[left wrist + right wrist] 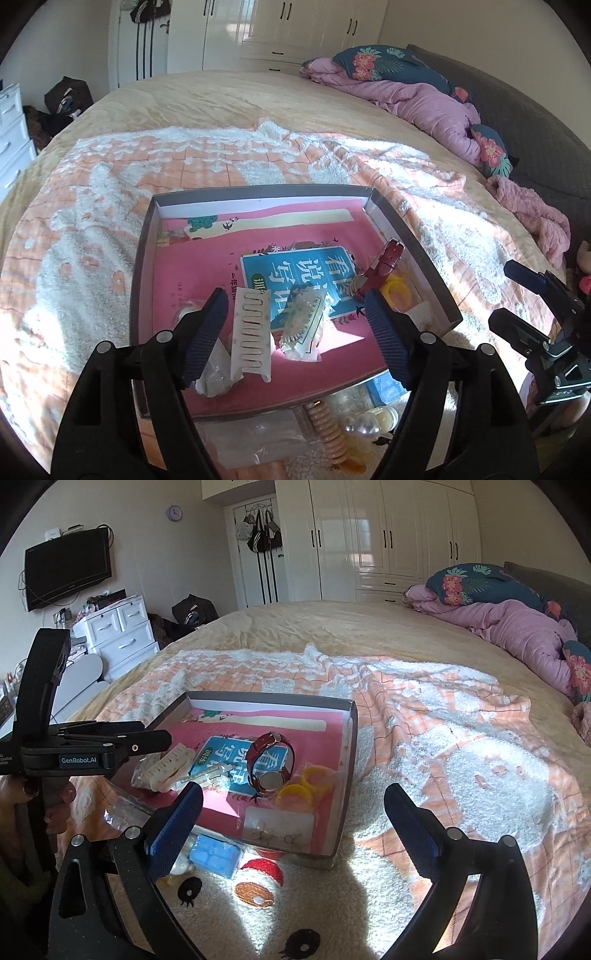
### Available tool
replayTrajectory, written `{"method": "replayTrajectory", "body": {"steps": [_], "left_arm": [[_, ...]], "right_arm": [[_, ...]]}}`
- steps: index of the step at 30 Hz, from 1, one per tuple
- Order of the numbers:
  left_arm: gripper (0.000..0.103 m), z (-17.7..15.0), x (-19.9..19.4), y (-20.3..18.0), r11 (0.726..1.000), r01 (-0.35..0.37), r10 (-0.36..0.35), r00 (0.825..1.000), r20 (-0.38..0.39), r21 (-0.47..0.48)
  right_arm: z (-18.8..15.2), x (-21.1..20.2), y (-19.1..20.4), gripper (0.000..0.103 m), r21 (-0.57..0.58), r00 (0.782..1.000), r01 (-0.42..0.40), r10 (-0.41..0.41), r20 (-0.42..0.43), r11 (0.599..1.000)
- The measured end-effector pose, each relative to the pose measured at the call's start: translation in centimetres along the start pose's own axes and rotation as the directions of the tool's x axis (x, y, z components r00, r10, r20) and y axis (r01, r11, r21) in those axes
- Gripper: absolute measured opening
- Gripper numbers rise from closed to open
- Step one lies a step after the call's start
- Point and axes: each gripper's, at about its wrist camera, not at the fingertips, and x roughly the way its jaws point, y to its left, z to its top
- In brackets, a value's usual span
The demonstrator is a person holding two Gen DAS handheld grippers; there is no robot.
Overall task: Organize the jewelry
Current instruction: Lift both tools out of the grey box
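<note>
**Pick the next small thing slowly**

Your left gripper [295, 321] is spread wide over the box [417, 251], holding nothing. Your right gripper [295, 823] is spread wide too, and empty. I think more pieces need to go in next. Come down straight and pinch softly (the little bags look slippery). The red watch [271, 764] stands up on its strap inside the box, beside the yellow rings [295, 794]. Pearl beads [364, 428] wait outside on the blanket [461, 775].

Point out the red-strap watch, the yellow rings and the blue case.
red-strap watch [269, 781], right wrist view, on the round dial.
yellow rings [294, 794], right wrist view, on the near ring's band.
blue case [214, 854], right wrist view, on its lid, outside the tray.
</note>
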Motion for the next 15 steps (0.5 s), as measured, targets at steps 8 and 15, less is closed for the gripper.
{"method": "replayTrajectory", "body": {"steps": [8,15], "left_arm": [[0.091,0.4,-3.0,0.9,1.0,-0.015,0.016,0.999,0.049,-0.025],[0.093,0.5,-5.2,1.8,0.998,-0.029,0.034,0.996,0.079,-0.054]], "right_arm": [[0.4,-1.7,0.7,0.098,-0.013,0.999,-0.01,0.01,0.034,1.0],[0.6,-2.9,1.2,0.098,-0.016,0.998,-0.021,0.022,0.056,1.0]]}}
